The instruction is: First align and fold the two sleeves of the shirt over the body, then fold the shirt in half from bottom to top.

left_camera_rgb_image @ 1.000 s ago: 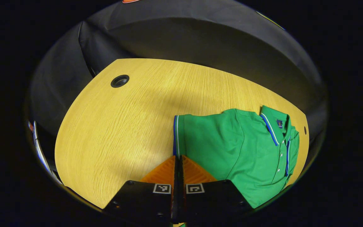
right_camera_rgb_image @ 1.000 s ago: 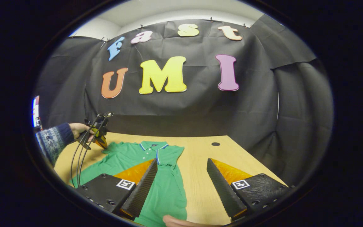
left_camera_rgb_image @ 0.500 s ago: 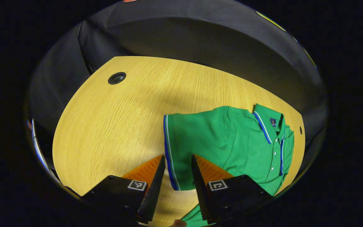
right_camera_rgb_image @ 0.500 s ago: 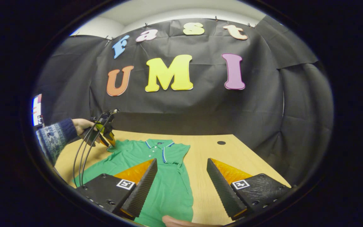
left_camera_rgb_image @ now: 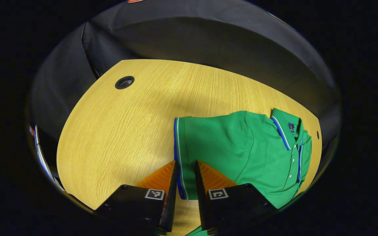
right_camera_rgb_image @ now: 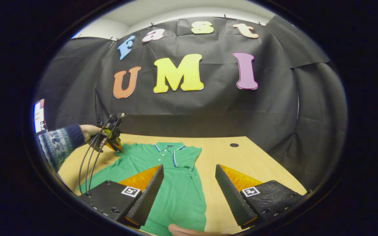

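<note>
The table (left_camera_rgb_image: 116,131) has a light wood-grain top with a rounded edge. A round dark grommet hole (left_camera_rgb_image: 124,82) sits near its far left part in the left gripper view; another hole (right_camera_rgb_image: 234,145) lies near the far edge in the right gripper view. Black cloth (right_camera_rgb_image: 208,108) hangs behind and beside the table as the booth wall, with a strip of pale ceiling (right_camera_rgb_image: 162,13) above it.

The shirt (left_camera_rgb_image: 241,154), green with blue-and-white trim, lies flat on the table, collar (right_camera_rgb_image: 168,145) toward the wall. One sleeve is folded over the body in the right gripper view. The other sleeve (left_camera_rgb_image: 205,144) lies spread to the side.

The left gripper (left_camera_rgb_image: 185,180) is slightly spread, its fingers straddling the striped cuff (left_camera_rgb_image: 177,157) of the spread sleeve; contact with the cloth cannot be confirmed. In the right gripper view the same gripper (right_camera_rgb_image: 113,142) appears at the shirt's shoulder, held by a hand (right_camera_rgb_image: 90,131) in a patterned sleeve (right_camera_rgb_image: 57,146), with cables (right_camera_rgb_image: 90,167) trailing down.

The right gripper (right_camera_rgb_image: 189,193) is spread wide above the shirt's lower half, holding nothing.
</note>
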The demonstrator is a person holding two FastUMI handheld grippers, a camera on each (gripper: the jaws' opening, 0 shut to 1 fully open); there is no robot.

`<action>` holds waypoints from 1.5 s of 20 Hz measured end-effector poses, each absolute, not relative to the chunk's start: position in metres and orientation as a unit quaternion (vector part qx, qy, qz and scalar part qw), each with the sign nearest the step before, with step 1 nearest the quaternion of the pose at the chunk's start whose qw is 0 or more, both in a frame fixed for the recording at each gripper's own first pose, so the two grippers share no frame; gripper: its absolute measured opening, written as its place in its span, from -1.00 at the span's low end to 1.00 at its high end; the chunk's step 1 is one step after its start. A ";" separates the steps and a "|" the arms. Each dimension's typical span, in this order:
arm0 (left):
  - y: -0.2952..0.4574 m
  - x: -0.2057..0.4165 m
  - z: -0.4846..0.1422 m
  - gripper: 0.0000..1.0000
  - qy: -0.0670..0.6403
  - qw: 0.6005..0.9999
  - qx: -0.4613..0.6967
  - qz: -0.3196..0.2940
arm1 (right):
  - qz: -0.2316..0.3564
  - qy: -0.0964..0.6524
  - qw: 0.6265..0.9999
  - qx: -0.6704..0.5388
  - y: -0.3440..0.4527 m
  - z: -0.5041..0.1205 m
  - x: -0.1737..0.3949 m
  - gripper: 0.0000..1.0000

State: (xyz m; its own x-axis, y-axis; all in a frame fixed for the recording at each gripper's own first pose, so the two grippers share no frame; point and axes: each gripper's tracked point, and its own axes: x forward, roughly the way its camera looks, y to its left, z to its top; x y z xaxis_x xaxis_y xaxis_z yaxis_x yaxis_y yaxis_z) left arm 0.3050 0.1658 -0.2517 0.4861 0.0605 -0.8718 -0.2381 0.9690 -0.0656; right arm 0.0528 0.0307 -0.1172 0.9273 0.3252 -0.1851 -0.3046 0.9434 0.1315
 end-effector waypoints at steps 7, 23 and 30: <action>0.159 0.306 -0.248 -0.94 0.487 0.864 -0.107 0.075 | 0.165 0.104 0.979 0.057 0.029 -0.120 0.050 0.92; 0.072 0.313 -0.204 -0.94 0.448 0.876 -0.177 -0.041 | 0.180 0.121 0.975 0.051 0.043 -0.133 0.046 0.92; 0.020 0.314 -0.174 -0.94 0.440 0.892 -0.067 -0.083 | 0.176 0.120 0.976 0.048 0.038 -0.135 0.048 0.92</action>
